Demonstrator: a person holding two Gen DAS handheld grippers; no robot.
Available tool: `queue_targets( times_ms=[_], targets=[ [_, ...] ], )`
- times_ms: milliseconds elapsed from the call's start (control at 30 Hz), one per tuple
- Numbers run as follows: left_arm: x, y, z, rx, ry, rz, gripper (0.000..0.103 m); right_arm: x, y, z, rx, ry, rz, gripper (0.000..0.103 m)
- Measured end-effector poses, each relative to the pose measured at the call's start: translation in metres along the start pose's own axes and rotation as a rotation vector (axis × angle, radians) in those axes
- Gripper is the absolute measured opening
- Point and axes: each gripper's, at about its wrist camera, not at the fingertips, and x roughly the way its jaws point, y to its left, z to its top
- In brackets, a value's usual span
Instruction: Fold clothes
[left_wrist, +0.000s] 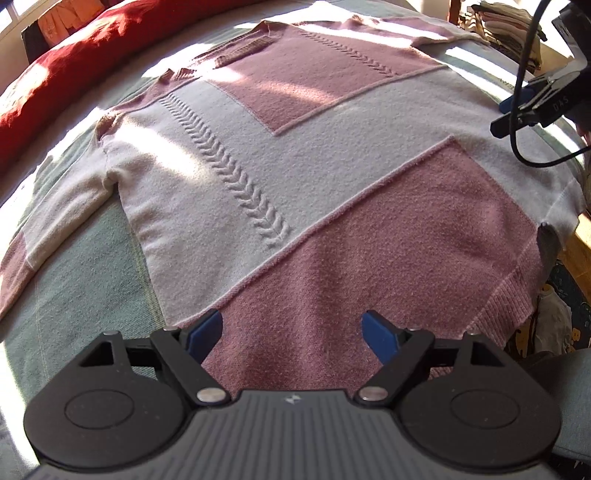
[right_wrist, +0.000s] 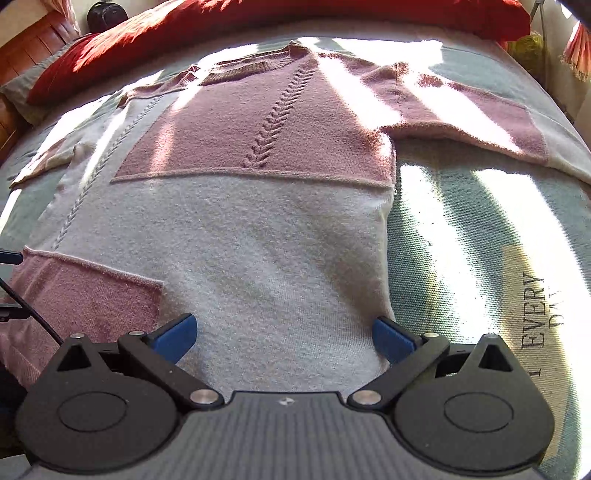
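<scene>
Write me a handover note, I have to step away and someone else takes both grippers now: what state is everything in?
Left gripper: open, holding nothing, over the sweater's pink hem area.
Right gripper: open, holding nothing, over the white lower part near the sweater's right side edge.
The pink-and-white sweater lies spread flat, face up, on the green bedspread, both sleeves out to the sides.
Done: laid out.
Left: all folds, sleeves first probably.

bed cover (right_wrist: 480, 258): printed dark lettering "every" (right_wrist: 534, 312), with a partly cut-off word beside it, unreadable. right hand-held gripper (left_wrist: 532, 107): small pale letters on its body, too blurred to read.
</scene>
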Motion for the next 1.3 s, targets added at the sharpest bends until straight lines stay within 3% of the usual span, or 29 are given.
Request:
queue_targets(
  times_ms=[133, 300, 433, 500, 533, 733, 867, 1000, 1300],
  targets=[
    [-0.005, -0.023, 0.001, 0.126, -0.046, -0.003, 0.083, -0.016, 0.027, -0.016, -0.18, 0.047, 0.001, 0.103],
    [-0.005, -0.044, -0.004, 0.214, -0.065, -0.043, 0.083, -0.044, 0.067, -0.063, -0.573, 0.093, 0.033, 0.103],
    [-0.002, -0.052, -0.006, 0.202, -0.068, -0.054, 0.083, -0.042, 0.091, -0.104, -0.87, 0.109, -0.047, 0.103],
    [-0.003, -0.054, -0.005, 0.191, -0.067, -0.063, 0.083, -0.03, 0.095, -0.117, -0.95, 0.101, -0.127, 0.103],
    [-0.004, -0.054, -0.005, 0.184, -0.069, -0.066, 0.083, -0.029, 0.095, -0.115, -0.937, 0.089, -0.146, 0.103],
    [-0.008, -0.052, -0.009, 0.157, -0.067, -0.067, 0.083, -0.061, 0.069, -0.068, -0.573, -0.035, -0.247, 0.103],
    [-0.011, -0.053, -0.008, 0.138, -0.079, -0.075, 0.083, -0.07, 0.045, -0.052, -0.457, -0.031, -0.325, 0.103],
    [-0.013, -0.055, -0.007, 0.13, -0.091, -0.083, 0.083, -0.065, 0.045, -0.056, -0.466, -0.003, -0.311, 0.103],
    [-0.009, -0.061, -0.005, 0.169, -0.115, -0.075, 0.083, -0.04, 0.111, -0.07, -0.633, -0.017, -0.112, 0.103]
  ],
)
